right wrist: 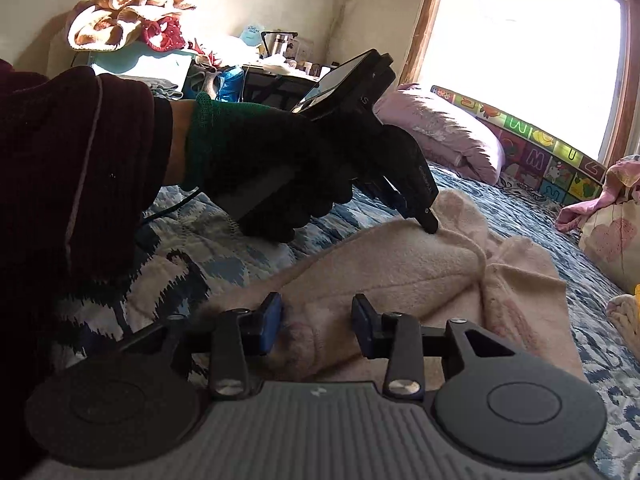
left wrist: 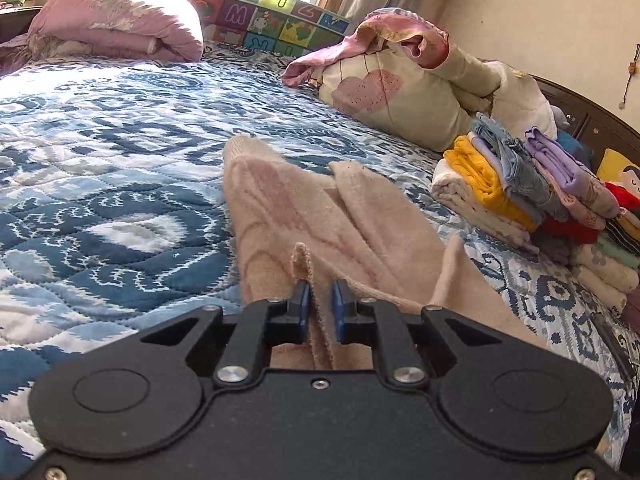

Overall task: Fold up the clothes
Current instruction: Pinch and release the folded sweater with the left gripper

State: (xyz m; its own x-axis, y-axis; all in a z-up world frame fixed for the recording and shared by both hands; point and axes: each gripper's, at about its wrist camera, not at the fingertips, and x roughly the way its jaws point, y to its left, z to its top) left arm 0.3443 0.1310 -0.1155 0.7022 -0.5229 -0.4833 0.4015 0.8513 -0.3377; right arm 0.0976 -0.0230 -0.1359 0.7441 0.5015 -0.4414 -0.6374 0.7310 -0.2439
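My left tool (left wrist: pixel 321 294) is pinched on a raised edge of the beige fleece garment (left wrist: pixel 304 216), blue pads close together with the fabric standing up between them. The garment lies rumpled across the blue-and-white quilted bed (left wrist: pixel 120 168), its two narrow ends stretching away from me. From the right wrist view I see the left tool tip pressed into the fleece, held by my black-gloved left hand (right wrist: pixel 272 168). My right tool (right wrist: pixel 316 312) sits low over the near part of the garment (right wrist: pixel 400 264), jaws spread apart, nothing between them. Off to the right, on the bed, a stack of folded clothes (left wrist: pixel 532 188) leans against a cream cushion (left wrist: pixel 400 96). A pink quilt roll (left wrist: pixel 116 20) sits by the alphabet mat (left wrist: pixel 248 12).
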